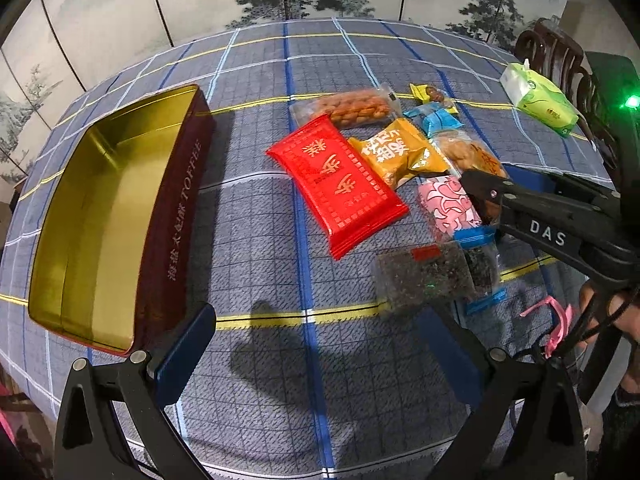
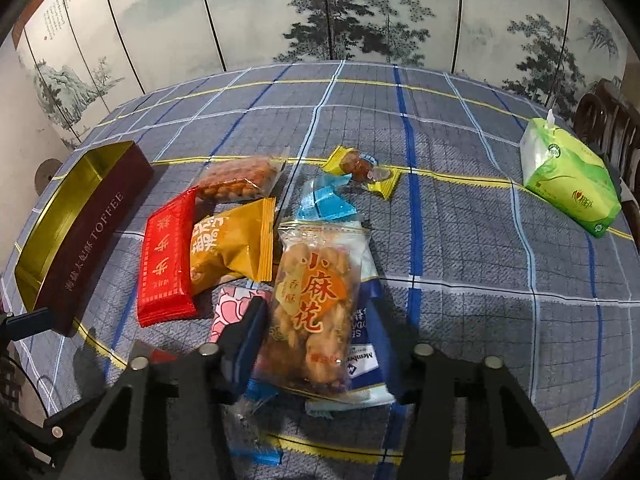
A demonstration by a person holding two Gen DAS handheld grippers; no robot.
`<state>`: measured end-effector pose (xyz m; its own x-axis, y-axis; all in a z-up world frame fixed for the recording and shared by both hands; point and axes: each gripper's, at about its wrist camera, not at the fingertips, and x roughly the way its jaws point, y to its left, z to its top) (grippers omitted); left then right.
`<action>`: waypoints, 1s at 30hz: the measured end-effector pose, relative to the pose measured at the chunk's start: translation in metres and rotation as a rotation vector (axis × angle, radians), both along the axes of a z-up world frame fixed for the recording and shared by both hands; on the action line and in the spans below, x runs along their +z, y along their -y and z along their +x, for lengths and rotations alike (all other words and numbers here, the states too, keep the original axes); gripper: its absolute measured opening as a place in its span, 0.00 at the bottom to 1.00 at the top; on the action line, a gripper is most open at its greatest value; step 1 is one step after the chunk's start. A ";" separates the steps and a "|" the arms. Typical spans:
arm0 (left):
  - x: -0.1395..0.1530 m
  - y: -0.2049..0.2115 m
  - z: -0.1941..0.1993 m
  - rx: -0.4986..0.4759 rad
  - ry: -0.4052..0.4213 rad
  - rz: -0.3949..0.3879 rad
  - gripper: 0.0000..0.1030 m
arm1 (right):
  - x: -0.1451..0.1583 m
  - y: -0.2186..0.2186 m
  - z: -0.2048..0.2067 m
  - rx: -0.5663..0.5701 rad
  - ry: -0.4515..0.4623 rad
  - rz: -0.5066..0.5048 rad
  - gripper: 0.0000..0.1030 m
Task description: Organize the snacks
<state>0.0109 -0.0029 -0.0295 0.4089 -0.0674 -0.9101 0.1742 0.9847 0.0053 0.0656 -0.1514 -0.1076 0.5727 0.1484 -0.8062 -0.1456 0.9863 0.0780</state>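
Observation:
An open dark-red toffee tin (image 1: 176, 220) (image 2: 96, 240) with a gold, empty inside stands at the left. Beside it lie loose snacks: a red packet (image 1: 340, 188), a yellow packet (image 1: 396, 152), a peanut bag (image 1: 352, 108), a pink packet (image 1: 448, 204) and a dark clear bag (image 1: 424, 276). My right gripper (image 2: 318, 320) (image 1: 480, 196) is down in the pile, its pads against the sides of a clear dough-twist bag (image 2: 312, 300) lying on a blue-white packet (image 2: 368, 356). My left gripper (image 1: 316, 352) hangs open over bare cloth near the tin, holding nothing.
A green tissue pack (image 1: 540, 100) (image 2: 568, 176) lies at the far right of the checked tablecloth (image 2: 480, 280). A yellow-wrapped candy (image 2: 364, 170) and a light-blue wrapper (image 2: 324, 200) lie behind the pile. A dark wooden chair (image 1: 560, 52) stands past the right edge. A painted screen lines the back.

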 end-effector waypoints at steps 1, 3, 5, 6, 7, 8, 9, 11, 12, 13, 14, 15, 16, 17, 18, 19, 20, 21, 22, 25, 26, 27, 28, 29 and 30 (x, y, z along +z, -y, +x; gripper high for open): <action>-0.001 0.001 0.000 -0.004 -0.002 -0.002 0.98 | 0.000 0.000 0.001 0.001 0.001 -0.001 0.45; -0.002 0.005 0.000 -0.015 -0.007 -0.007 0.98 | 0.000 0.001 0.002 0.001 0.000 0.004 0.42; -0.002 0.008 0.000 -0.023 -0.012 -0.010 0.98 | 0.000 0.002 0.002 0.003 0.001 0.004 0.38; -0.002 0.009 0.000 -0.027 -0.013 -0.014 0.98 | 0.000 0.002 0.002 0.008 0.004 0.000 0.37; -0.002 0.011 0.000 -0.031 -0.015 -0.019 0.98 | 0.000 0.002 0.002 0.011 0.004 0.000 0.37; -0.002 0.012 0.000 -0.033 -0.018 -0.023 0.98 | 0.000 0.003 0.001 0.013 0.007 0.001 0.37; -0.003 0.012 0.000 -0.034 -0.022 -0.028 0.98 | 0.000 0.004 0.001 0.013 0.009 0.002 0.37; -0.002 0.014 0.000 -0.033 -0.026 -0.043 0.98 | 0.000 0.006 -0.002 0.021 0.016 -0.005 0.36; -0.002 0.015 0.000 -0.034 -0.028 -0.049 0.98 | 0.000 0.006 -0.004 0.020 0.019 -0.008 0.36; -0.002 0.017 0.000 -0.036 -0.029 -0.053 0.98 | 0.000 0.008 -0.006 0.020 0.023 -0.010 0.36; -0.002 0.019 0.000 -0.038 -0.032 -0.057 0.98 | 0.000 0.010 -0.007 0.020 0.027 -0.013 0.36; -0.001 0.020 0.000 -0.039 -0.034 -0.063 0.98 | 0.000 0.012 -0.007 0.017 0.028 -0.013 0.36; -0.002 0.022 0.001 -0.042 -0.037 -0.070 0.98 | 0.000 0.016 -0.008 0.011 0.031 -0.013 0.36; -0.002 0.024 0.002 -0.044 -0.042 -0.079 0.98 | 0.000 0.019 -0.009 0.005 0.034 -0.015 0.36; -0.002 0.026 0.002 -0.045 -0.046 -0.084 0.98 | 0.000 0.022 -0.009 0.000 0.036 -0.016 0.36; -0.002 0.028 0.003 -0.045 -0.051 -0.091 0.98 | 0.000 0.027 -0.009 -0.010 0.040 -0.017 0.36; -0.003 0.030 0.003 -0.045 -0.055 -0.096 0.98 | 0.000 0.031 -0.009 -0.015 0.042 -0.017 0.36; -0.004 0.031 0.004 -0.046 -0.060 -0.100 0.98 | 0.000 0.036 -0.010 -0.023 0.046 -0.017 0.36; -0.005 0.034 0.006 -0.043 -0.065 -0.103 0.98 | 0.000 0.041 -0.010 -0.032 0.047 -0.016 0.36; -0.006 0.038 0.008 -0.038 -0.068 -0.099 0.98 | -0.002 0.053 -0.012 -0.051 0.047 -0.012 0.36; -0.007 0.040 0.009 -0.035 -0.070 -0.098 0.98 | -0.002 0.058 -0.012 -0.059 0.047 -0.011 0.36; -0.007 0.041 0.010 -0.033 -0.071 -0.098 0.98 | -0.003 0.063 -0.012 -0.068 0.045 -0.011 0.36; -0.008 0.042 0.011 -0.030 -0.073 -0.097 0.98 | -0.004 0.066 -0.013 -0.075 0.043 -0.008 0.36; -0.009 0.044 0.013 -0.027 -0.076 -0.092 0.98 | -0.005 0.071 -0.013 -0.080 0.040 -0.005 0.36; -0.010 0.045 0.014 -0.024 -0.077 -0.088 0.98 | -0.007 0.075 -0.014 -0.087 0.036 0.000 0.36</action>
<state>0.0250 -0.0479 -0.0394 0.3350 -0.1573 -0.9290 0.1943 0.9763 -0.0953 0.0520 -0.2265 -0.1144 0.6117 0.0968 -0.7851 -0.0617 0.9953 0.0747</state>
